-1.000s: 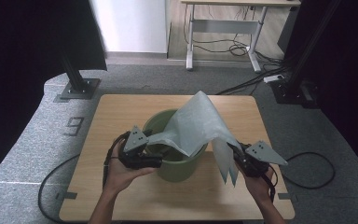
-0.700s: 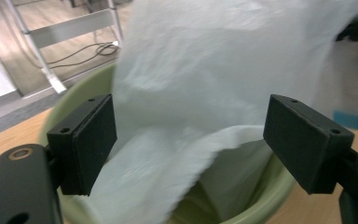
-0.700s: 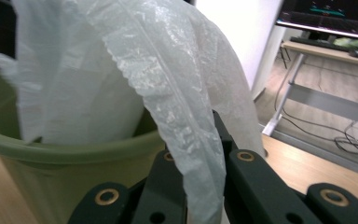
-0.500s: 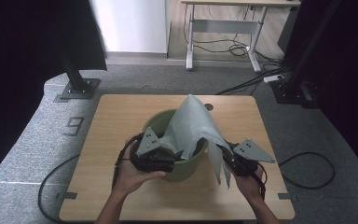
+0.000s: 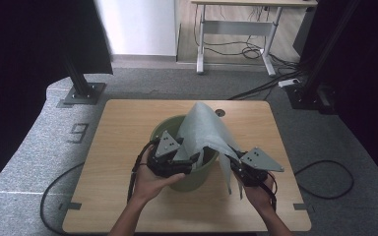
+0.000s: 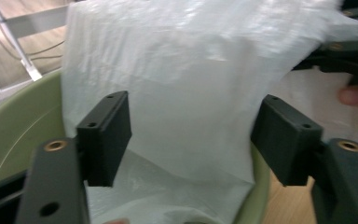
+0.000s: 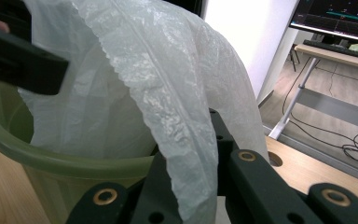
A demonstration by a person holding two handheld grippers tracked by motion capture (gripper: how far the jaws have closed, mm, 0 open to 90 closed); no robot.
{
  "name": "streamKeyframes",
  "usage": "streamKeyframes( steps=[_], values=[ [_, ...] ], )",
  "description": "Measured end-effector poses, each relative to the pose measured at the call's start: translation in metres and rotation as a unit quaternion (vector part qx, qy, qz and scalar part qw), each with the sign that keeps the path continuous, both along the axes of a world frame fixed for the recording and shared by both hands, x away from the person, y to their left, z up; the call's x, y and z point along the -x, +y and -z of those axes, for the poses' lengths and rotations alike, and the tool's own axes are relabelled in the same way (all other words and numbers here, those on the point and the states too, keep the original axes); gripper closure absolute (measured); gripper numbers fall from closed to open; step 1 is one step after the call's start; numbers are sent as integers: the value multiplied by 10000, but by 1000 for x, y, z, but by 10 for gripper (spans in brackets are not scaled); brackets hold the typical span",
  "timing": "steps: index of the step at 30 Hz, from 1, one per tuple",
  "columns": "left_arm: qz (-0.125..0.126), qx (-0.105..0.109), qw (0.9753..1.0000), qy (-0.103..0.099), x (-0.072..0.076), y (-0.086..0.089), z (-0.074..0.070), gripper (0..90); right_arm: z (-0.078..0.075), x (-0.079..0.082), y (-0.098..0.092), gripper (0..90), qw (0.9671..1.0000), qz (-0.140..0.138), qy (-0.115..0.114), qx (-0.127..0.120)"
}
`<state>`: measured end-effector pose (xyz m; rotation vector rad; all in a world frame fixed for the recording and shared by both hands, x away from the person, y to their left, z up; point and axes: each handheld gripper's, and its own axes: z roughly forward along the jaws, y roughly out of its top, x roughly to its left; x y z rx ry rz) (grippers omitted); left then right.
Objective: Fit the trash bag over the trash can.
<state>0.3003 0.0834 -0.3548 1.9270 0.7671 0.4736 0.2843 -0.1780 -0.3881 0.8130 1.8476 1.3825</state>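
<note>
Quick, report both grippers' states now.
Left gripper: open, jaws wide apart astride the white bag over the green bin.
Right gripper: shut on the white bag.

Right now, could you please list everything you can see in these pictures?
bin: 1, green, mid-table
bag: 1, white, draped over the bin, partly inside
table: 1, light wood, on grey floor
desk: 1, pale frame, far back
floor cables: several, black, under the desk
left gripper: 1, black, open around the bag at the bin rim
right gripper: 1, black, shut on the bag's edge
</note>
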Motion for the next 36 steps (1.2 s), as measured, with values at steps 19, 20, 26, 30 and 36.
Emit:
streamKeyframes(
  steps=[19, 20, 26, 30, 36],
  values=[
    [39, 366, 9990, 261, -17, 29, 2, 897, 1, 4, 6, 766, 9991, -418, -2, -99],
    [8, 368, 9989, 275, -17, 31, 2, 897, 0, 7, 6, 680, 9987, -480, -34, -155],
    [-376, 408, 9981, 259, -22, 50, 1, 898, -15, 31, -3, 462, 9947, -881, -198, -500],
    [-560, 379, 9973, 295, -25, 63, 2, 898, -25, 35, -20, 441, 9908, -1062, -73, -833],
    [-678, 320, 9966, 352, -29, 71, 7, 898, -23, 22, -47, 435, 9870, -1012, 260, -1220]
  ],
)
